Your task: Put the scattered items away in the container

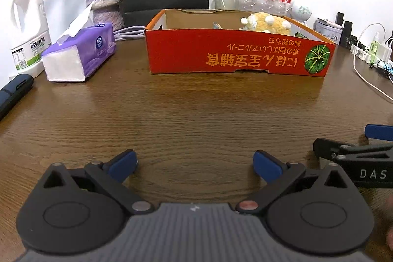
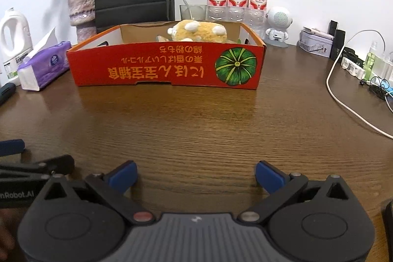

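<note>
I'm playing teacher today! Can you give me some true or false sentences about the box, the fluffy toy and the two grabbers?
1. The fluffy yellow toy sits inside the red box. True.
2. The left gripper is holding the toy. False: it is open and empty.
3. The right gripper is open. True.
4. The purple tissue pack is inside the box. False: it lies on the table beside it.

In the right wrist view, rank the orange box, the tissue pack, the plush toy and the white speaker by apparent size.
1. Orange box
2. Tissue pack
3. Plush toy, partly hidden by the box wall
4. White speaker
The toy's and speaker's order is unsure.
</note>
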The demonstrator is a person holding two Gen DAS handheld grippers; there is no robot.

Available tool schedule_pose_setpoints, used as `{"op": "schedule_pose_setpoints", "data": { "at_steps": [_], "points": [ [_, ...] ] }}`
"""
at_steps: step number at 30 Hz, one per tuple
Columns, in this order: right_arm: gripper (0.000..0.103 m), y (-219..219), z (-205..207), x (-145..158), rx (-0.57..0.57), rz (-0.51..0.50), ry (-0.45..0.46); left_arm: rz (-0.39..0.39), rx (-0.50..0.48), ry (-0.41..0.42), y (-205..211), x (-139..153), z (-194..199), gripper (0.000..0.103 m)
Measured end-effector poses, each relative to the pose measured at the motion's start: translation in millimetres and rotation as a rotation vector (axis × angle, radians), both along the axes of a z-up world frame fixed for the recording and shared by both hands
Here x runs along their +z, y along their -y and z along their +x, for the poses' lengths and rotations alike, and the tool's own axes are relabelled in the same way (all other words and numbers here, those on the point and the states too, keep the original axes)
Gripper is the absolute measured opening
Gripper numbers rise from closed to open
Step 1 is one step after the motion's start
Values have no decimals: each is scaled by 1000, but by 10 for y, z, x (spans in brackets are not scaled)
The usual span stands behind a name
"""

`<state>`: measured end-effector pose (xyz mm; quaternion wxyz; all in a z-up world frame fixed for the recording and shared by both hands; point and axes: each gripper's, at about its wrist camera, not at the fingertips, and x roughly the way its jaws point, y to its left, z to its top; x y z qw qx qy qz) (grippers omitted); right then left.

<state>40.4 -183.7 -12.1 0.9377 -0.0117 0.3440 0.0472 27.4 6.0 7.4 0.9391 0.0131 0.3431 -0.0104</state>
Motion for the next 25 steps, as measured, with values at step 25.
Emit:
{"op": "schedule_pose_setpoints", "data": {
  "at_steps": [25],
  "points": [
    [103, 0, 3, -5, 0, 0, 0, -1, 8, 0, -2, -4, 2, 103]
  ]
}}
